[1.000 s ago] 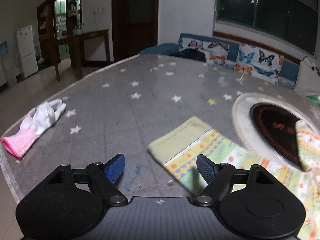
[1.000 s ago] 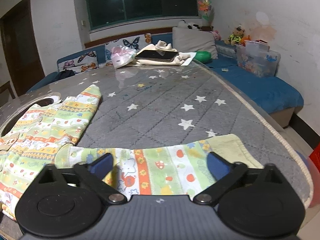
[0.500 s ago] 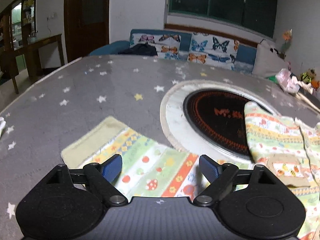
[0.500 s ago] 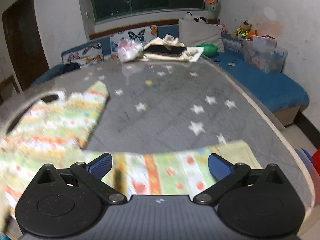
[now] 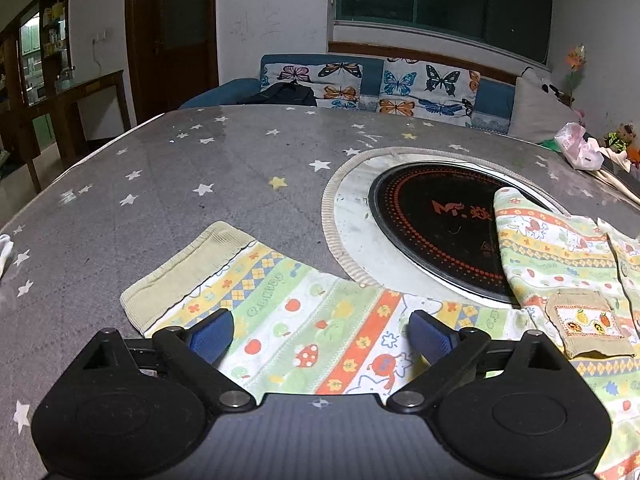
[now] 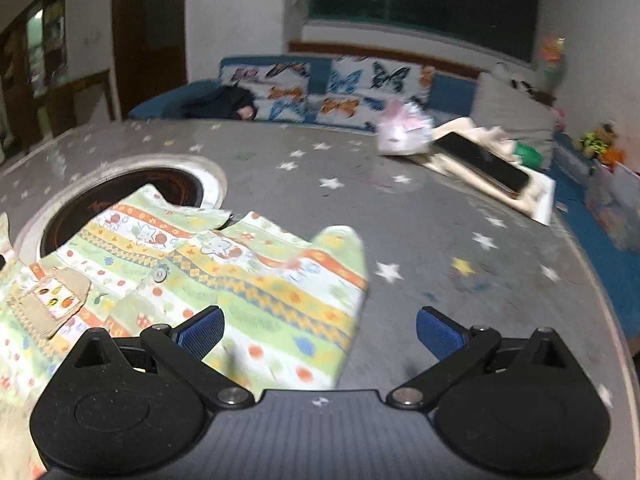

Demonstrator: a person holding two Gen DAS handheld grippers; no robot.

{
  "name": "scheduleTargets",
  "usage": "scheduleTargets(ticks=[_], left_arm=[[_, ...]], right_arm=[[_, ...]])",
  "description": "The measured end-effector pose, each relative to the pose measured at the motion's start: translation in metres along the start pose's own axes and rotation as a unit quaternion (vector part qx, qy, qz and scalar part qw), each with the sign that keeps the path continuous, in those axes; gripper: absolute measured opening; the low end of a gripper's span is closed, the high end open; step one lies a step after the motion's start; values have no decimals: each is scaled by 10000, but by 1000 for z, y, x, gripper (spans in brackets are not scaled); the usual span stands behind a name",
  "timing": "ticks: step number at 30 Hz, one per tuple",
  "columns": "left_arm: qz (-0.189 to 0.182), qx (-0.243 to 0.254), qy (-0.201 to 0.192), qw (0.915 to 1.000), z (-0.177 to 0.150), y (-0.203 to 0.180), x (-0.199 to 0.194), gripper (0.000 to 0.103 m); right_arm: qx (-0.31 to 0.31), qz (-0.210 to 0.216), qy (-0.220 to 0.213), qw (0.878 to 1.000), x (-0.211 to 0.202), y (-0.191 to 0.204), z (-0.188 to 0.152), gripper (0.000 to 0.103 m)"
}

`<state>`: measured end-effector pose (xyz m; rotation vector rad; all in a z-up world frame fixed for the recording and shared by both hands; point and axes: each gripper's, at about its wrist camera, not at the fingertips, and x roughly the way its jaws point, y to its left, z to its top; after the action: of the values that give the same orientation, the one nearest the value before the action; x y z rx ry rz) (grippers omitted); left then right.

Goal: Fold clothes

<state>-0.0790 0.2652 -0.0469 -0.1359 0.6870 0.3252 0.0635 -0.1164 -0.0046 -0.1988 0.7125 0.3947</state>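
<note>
Striped garment (image 5: pixel 320 332) now fills the left view, jaws apart.

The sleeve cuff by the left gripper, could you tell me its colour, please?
Plain pale yellow-green ribbed cuff, unlike the patterned sleeve; clearest in the left wrist view.

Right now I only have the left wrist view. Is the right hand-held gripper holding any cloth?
Observer: No. The right hand-held gripper is open, with nothing between its fingers.
Operator: What is under it?
Observer: One finger is over the edge of the shirt, the other over the bare grey table cover.
Operator: Any fastening I should watch on the front?
Observer: One pale button shows just right of the pocket.
Operator: What is beyond the pink bag at the far edge?
Observer: A dark tablet lies on a pale tray, well clear of the shirt.
</note>
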Motion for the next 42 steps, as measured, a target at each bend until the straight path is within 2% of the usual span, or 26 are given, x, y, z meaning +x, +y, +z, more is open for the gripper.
scheduleTargets(ticks=[4, 8, 12, 17, 28, 35, 39, 42], left_arm=[[2, 13, 11, 10000, 0, 1, 1, 99], [5, 24, 15, 10000, 0, 1, 1, 100], [21, 30, 28, 10000, 0, 0, 2, 103], [39, 51, 32, 10000, 0, -2, 2, 103], [70, -6, 73, 9999, 2, 1, 3, 103], [47, -31, 91, 9999, 2, 3, 3, 103], [48, -28, 84, 9999, 2, 3, 3, 103], [65, -21, 95, 9999, 2, 3, 3, 103]], right_arm=[[-259, -311, 246, 9989, 36, 3, 4, 103], [244, -456, 246, 9984, 48, -22, 6, 103], [608, -612, 82, 9962, 44, -43, 10, 103], [288, -924, 195, 9951, 62, -42, 14, 103], [-176, -526, 0, 9985, 57, 5, 30, 103], [-126, -675, 84, 9976, 70, 13, 33, 103], [-186, -344, -70, 9992, 55, 25, 36, 103], [-333, -85, 44, 9994, 54, 39, 31, 103]])
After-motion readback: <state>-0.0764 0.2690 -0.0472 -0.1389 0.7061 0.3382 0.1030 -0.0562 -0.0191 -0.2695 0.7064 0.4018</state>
